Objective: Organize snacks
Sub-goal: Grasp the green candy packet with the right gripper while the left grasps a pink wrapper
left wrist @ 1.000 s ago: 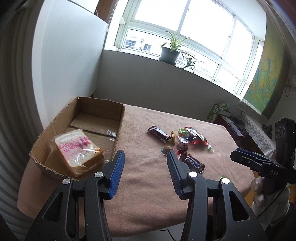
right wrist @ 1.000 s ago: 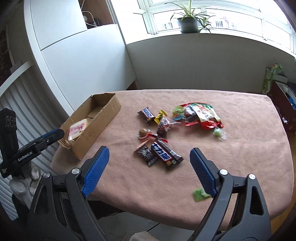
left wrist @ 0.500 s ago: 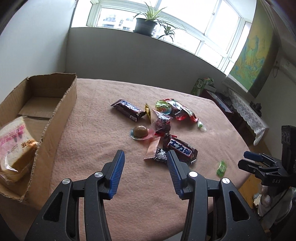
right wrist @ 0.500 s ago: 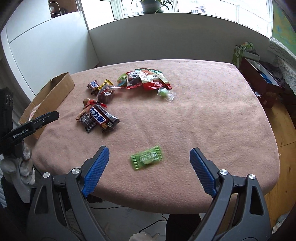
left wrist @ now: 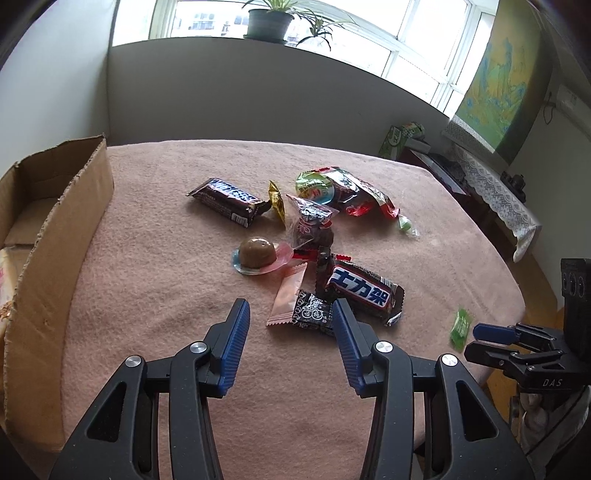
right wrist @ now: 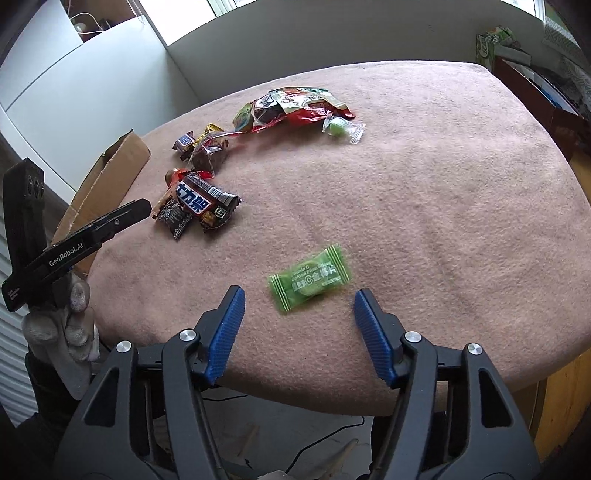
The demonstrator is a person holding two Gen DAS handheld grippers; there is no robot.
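Note:
Several snacks lie on a pink tablecloth. My left gripper is open and empty, just short of a pink sachet, a small black packet and a brown Snickers bar. Farther off lie a second Snickers bar, a round jelly cup and red bags. My right gripper is open and empty, its fingers either side of a green candy packet, just short of it. A cardboard box stands at the left.
The table's near edge runs just under both grippers. A small green wrapped candy lies beside the red bags. A potted plant stands on the windowsill. A cabinet with a lace cloth stands right of the table.
Both grippers have moved forward and lower over the table. The left now faces the snack pile instead of the box. The right has closed in on the green candy packet.

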